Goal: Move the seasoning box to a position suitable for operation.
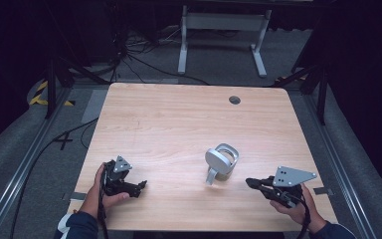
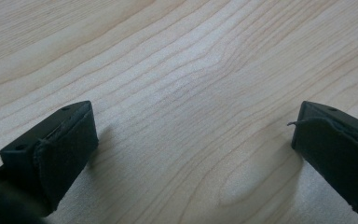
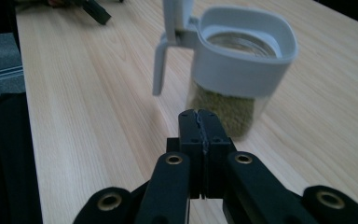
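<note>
Two hand-held grippers: left [image 2: 193,149] spread; right [image 3: 199,123] pressed together near jar [image 3: 235,60].

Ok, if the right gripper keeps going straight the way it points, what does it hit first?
Most likely the jar: the right gripper, jaws shut, points at its clear lower part holding greenish grains, below the grey collar. A gap of bare table remains between them; its depth is unclear.
</note>
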